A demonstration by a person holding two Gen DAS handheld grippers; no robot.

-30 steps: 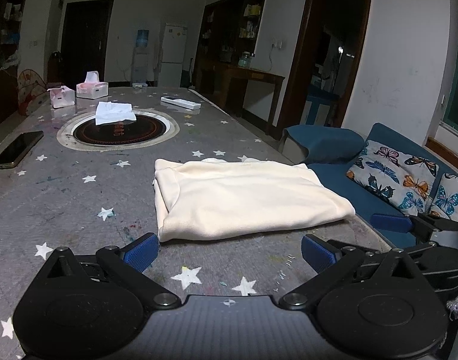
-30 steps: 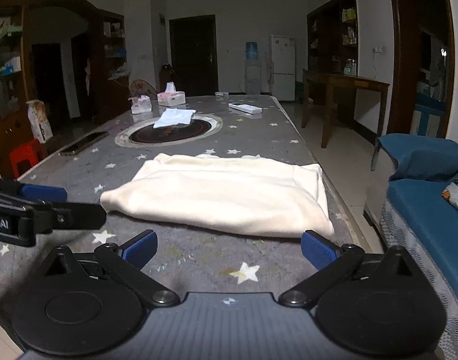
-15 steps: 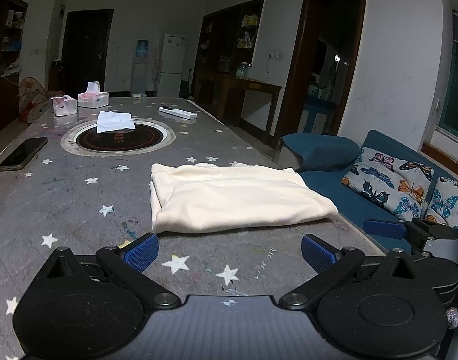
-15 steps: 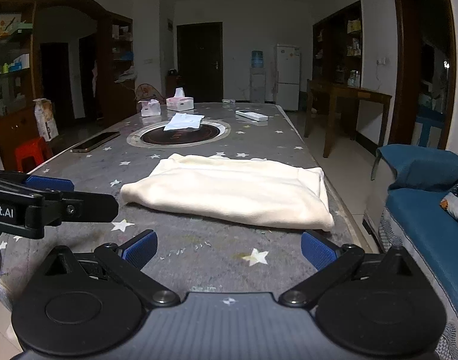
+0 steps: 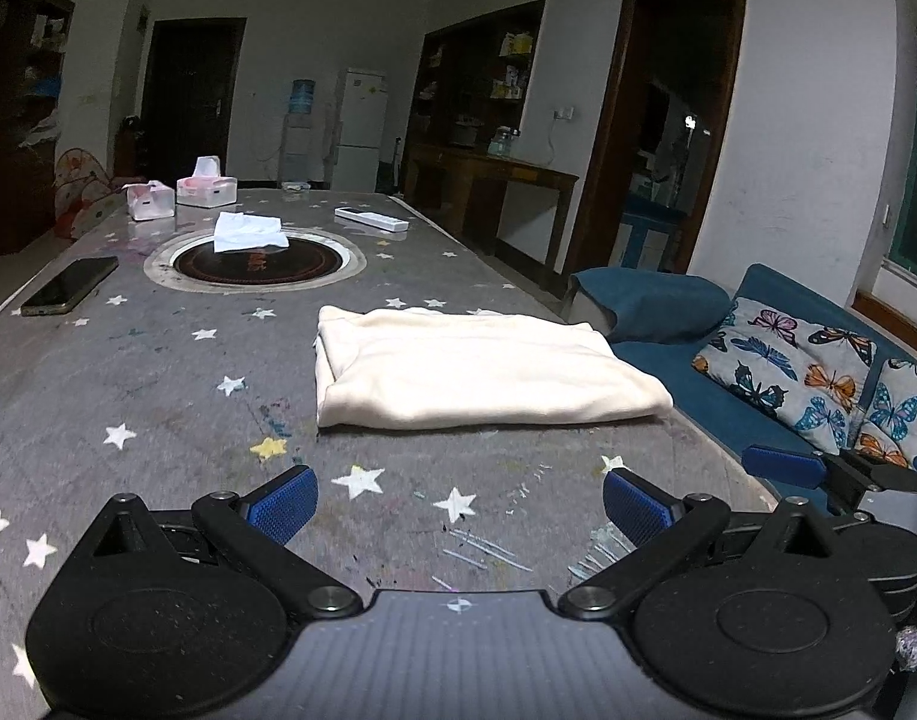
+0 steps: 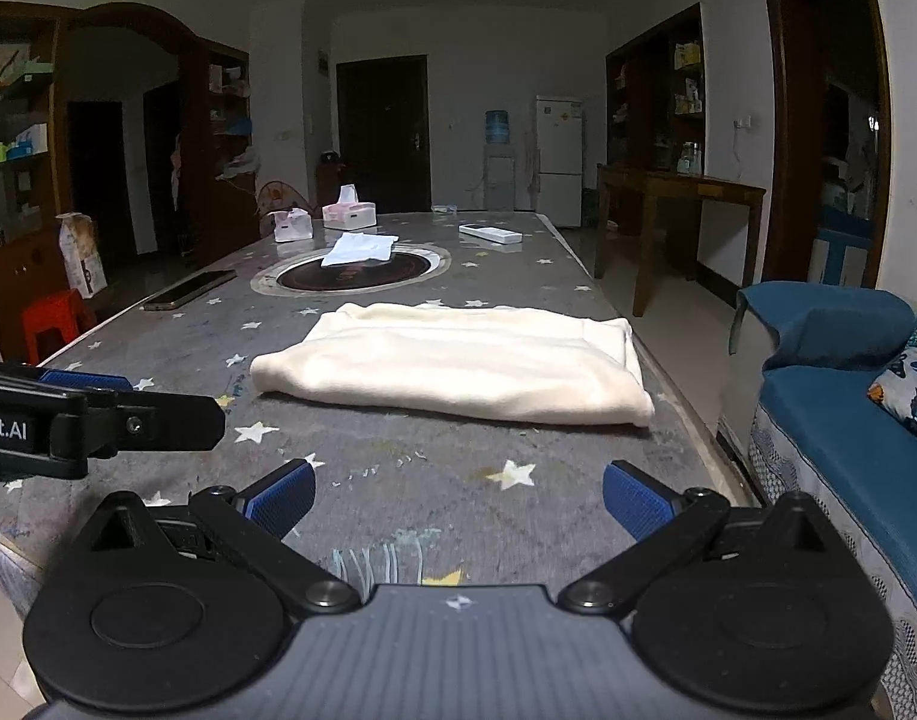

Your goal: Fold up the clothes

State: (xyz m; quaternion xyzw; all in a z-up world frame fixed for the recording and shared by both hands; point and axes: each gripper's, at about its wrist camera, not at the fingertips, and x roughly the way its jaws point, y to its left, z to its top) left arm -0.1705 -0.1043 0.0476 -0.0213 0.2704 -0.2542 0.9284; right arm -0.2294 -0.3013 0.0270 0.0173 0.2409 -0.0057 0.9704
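Far room dim, shelf contents unreadable. Left gripper (image 5: 458, 501) and right gripper (image 6: 458, 498): both spread wide, empty, short of folded cream garment (image 5: 476, 375) on table (image 5: 158, 396).

- Cream-coloured soft fabric garment (image 5: 476, 375) (image 6: 458, 363): folded into a flat, elongated rectangular bundle of several layers.
- Pose: lies flat on the grey star-patterned tabletop (image 5: 158, 384), long axis running across both wrist views.
- Edges: left end shows stacked layer edges with a rounded fold; near long edge is a smooth rolled fold; right end lies close to the table's right edge.
- Surface: mostly smooth, with shallow lengthwise creases.
- Contact: nothing touches or rests on it.
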